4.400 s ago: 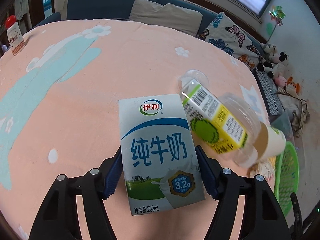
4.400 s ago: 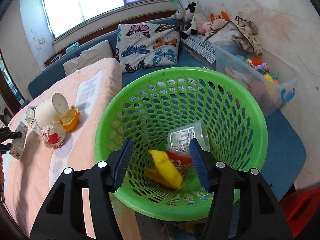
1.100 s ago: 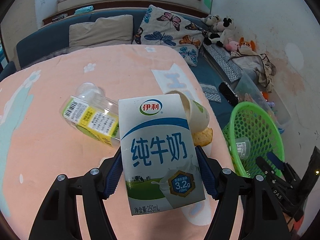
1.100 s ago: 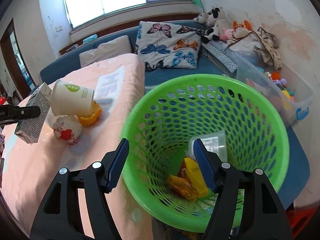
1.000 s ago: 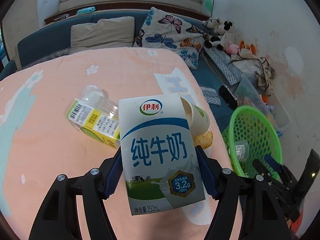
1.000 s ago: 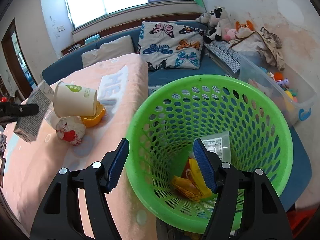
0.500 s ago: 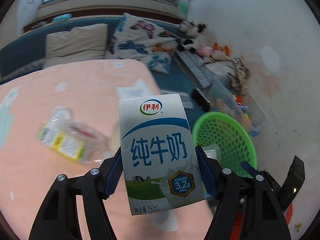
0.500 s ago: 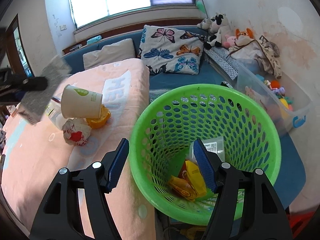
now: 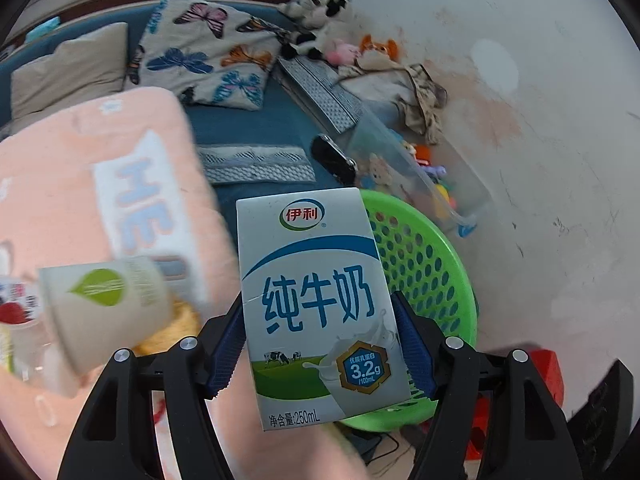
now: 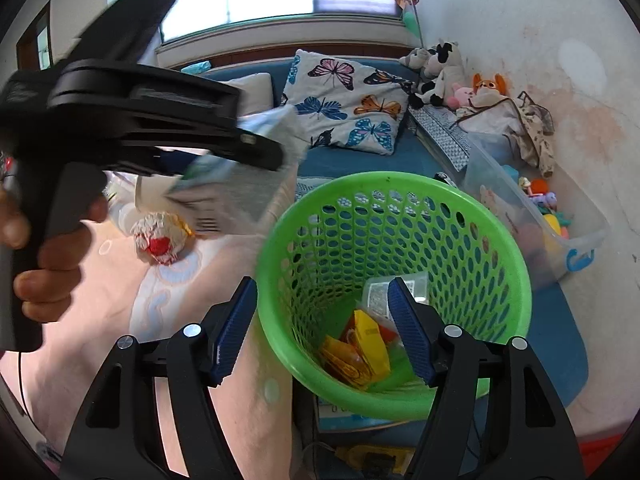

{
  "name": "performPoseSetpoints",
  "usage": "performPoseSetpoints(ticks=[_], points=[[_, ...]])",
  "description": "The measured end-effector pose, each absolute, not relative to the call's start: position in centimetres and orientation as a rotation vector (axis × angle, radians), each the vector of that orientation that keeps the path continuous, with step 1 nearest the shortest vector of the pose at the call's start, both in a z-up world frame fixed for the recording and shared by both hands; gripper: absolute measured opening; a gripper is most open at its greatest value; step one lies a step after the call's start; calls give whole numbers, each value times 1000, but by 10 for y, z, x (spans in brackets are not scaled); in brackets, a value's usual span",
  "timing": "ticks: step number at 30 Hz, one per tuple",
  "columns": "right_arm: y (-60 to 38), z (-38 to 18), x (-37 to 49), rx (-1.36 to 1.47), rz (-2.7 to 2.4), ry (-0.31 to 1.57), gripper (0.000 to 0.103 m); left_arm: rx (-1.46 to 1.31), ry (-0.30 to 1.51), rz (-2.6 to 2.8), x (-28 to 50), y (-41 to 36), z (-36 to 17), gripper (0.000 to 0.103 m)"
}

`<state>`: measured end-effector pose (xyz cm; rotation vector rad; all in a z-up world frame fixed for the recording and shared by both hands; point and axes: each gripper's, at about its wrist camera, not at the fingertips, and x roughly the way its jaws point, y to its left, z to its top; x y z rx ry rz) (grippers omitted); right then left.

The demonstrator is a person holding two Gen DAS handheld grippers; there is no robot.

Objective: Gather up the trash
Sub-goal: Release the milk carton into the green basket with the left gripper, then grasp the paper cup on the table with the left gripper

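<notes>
A white and blue milk carton [image 9: 316, 300] stands upright between the blue pads of my left gripper [image 9: 320, 344], which is shut on it. The carton hangs at the edge of the pink table [image 9: 60, 184], with the green mesh basket [image 9: 424, 264] just behind and to its right. In the right wrist view a hand [image 10: 40, 264] carries that carton [image 10: 240, 188] toward the basket's rim [image 10: 400, 184] from the left. My right gripper [image 10: 322, 332] stands open over the basket's near wall, gripping nothing. Yellow wrappers [image 10: 360, 352] and a clear plastic cup [image 10: 392, 292] lie in the basket.
On the table lie a tipped paper cup [image 9: 104, 308], an orange peel [image 9: 176, 324] and a crumpled red and white wrapper [image 10: 158, 240]. A clear box of toys [image 10: 560, 216] stands to the right of the basket. A blue sofa with a butterfly pillow [image 10: 344, 96] is behind.
My left gripper has swung the carton rightward from over the table to beside the basket, and it now looms large in the right wrist view. The right gripper barely shifted.
</notes>
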<state>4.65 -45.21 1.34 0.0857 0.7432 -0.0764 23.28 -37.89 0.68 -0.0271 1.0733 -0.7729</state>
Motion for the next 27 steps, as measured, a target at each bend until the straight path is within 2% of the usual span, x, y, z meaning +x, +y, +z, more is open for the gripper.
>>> performPoseSetpoints(ticks=[8, 10, 12, 16, 27], points=[[-459, 3, 36, 104, -98, 769, 68, -19, 1114, -821, 232, -401, -16, 68], [-458, 2, 35, 104, -99, 770, 68, -31, 1119, -832, 233, -399, -17, 71], [-457, 3, 35, 104, -100, 768, 68, -44, 1116, -851, 232, -398, -14, 78], [-452, 5, 34, 102, -93, 764, 68, -49, 1086, -877, 227, -390, -3, 79], [-417, 22, 49, 94, -4, 732, 71, -47, 930, -802, 216, -298, 49, 79]])
